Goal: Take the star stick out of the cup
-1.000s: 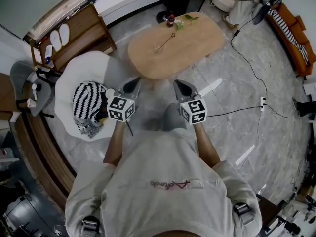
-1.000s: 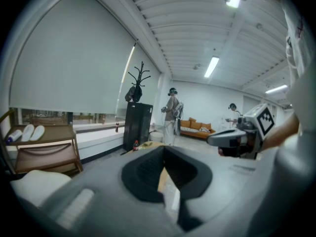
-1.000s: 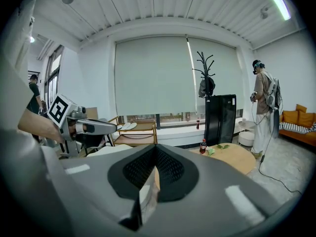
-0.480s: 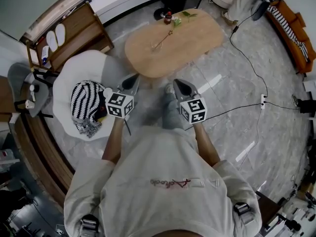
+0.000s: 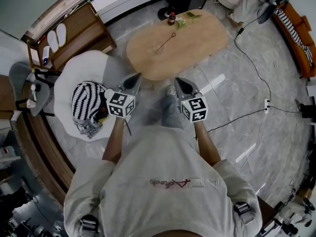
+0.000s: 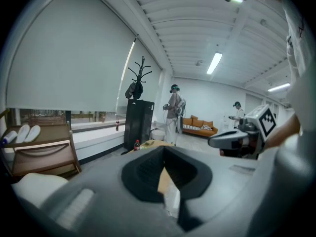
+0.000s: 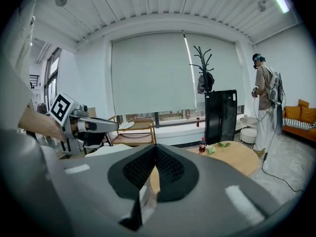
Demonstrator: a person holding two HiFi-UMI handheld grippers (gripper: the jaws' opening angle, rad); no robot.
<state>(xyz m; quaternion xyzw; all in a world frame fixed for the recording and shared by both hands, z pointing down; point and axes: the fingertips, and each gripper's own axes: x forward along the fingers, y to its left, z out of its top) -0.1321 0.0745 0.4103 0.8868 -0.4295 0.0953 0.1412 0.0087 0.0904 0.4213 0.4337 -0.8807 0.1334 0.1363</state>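
A clear cup (image 5: pixel 159 48) stands on the oval wooden table (image 5: pixel 197 43), with the star stick (image 5: pixel 168 39) leaning out of it toward the far right. Both grippers hang in front of the person's body, short of the table's near edge and well apart from the cup. My left gripper (image 5: pixel 134 78) is shut with nothing in it, its tips meeting in the left gripper view (image 6: pixel 164 152). My right gripper (image 5: pixel 178 82) is shut and empty as well, its jaws together in the right gripper view (image 7: pixel 156 152). Neither gripper view shows the cup.
A red-capped bottle (image 5: pixel 171 19) and green leaves (image 5: pixel 190 18) sit at the table's far edge. A white round chair (image 5: pixel 74 73) with a striped cushion (image 5: pixel 88 101) stands at the left, a wooden shelf (image 5: pixel 74 31) behind it. A cable and power strip (image 5: pixel 266 104) lie on the floor at the right.
The person has taken a small step, one foot now forward between the grippers. Both grippers stay shut, side by side, at about the same distance from the table.
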